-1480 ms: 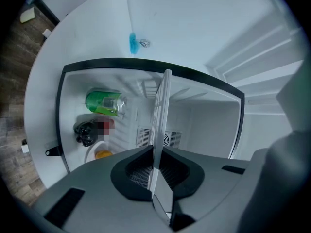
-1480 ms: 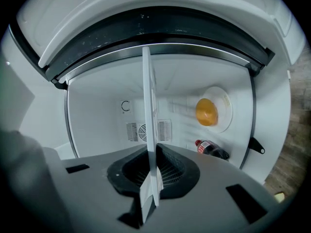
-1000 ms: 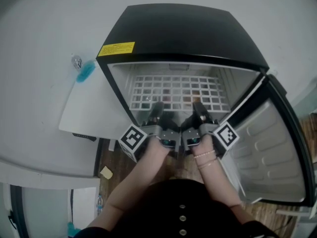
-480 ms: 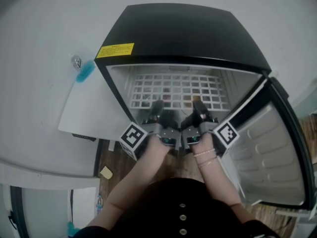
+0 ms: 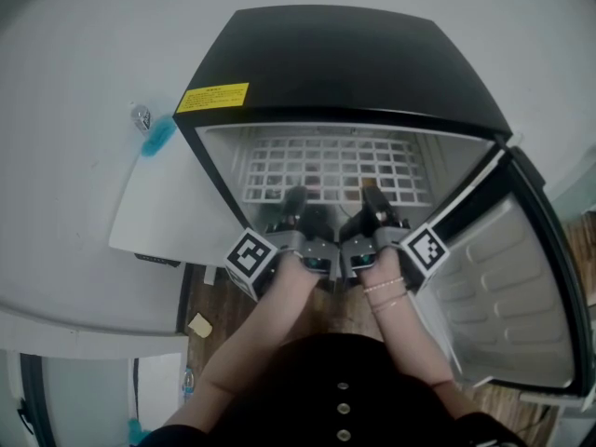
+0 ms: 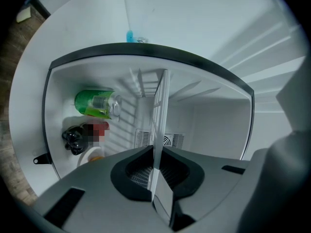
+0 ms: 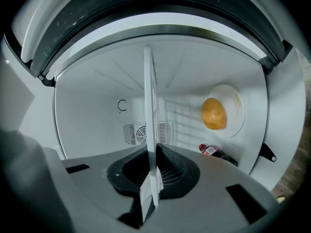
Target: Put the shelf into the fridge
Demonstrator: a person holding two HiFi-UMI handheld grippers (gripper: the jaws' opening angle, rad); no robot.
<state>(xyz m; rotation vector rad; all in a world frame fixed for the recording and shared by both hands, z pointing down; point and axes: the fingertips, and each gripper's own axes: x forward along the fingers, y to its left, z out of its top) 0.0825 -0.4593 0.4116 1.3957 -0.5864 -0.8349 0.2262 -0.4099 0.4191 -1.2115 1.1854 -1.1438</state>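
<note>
A: Step in hand?
B: Insertion, late stage by my reading. The shelf (image 5: 328, 169), a white wire grid, lies flat inside the fridge (image 5: 345, 63), with most of it past the opening. Its front edge sits at the mouth of the cabinet. The door (image 5: 521, 296) is swung wide to the right.
A: Grippers?
B: Left gripper (image 5: 295, 201) and right gripper (image 5: 373, 200) are side by side at the middle of that front edge. In the left gripper view the jaws are closed onto the shelf, which runs edge-on between them. Right gripper view shows the same, jaws pinched on the rim of the grid.
A: Contents?
B: A green can (image 6: 95, 104) and a dark bottle (image 6: 73, 140) on one side of the grid. Also an orange fruit (image 7: 214, 113) on a white plate (image 7: 236, 103), and a cola bottle (image 7: 217, 153). In the head view dim shapes show through the mesh, so I judge they lie below it. There is a vent grille (image 7: 133, 132) on the back wall. The shelf's far edge is near it; I cannot tell if it touches.
A: Next move?
B: Judgement only: push in level, both hands even, until the shelf seats. Whether the side ledges bear it is not visible. Then open the jaws and withdraw straight. Letting the front dip risks striking the bottles beneath
</note>
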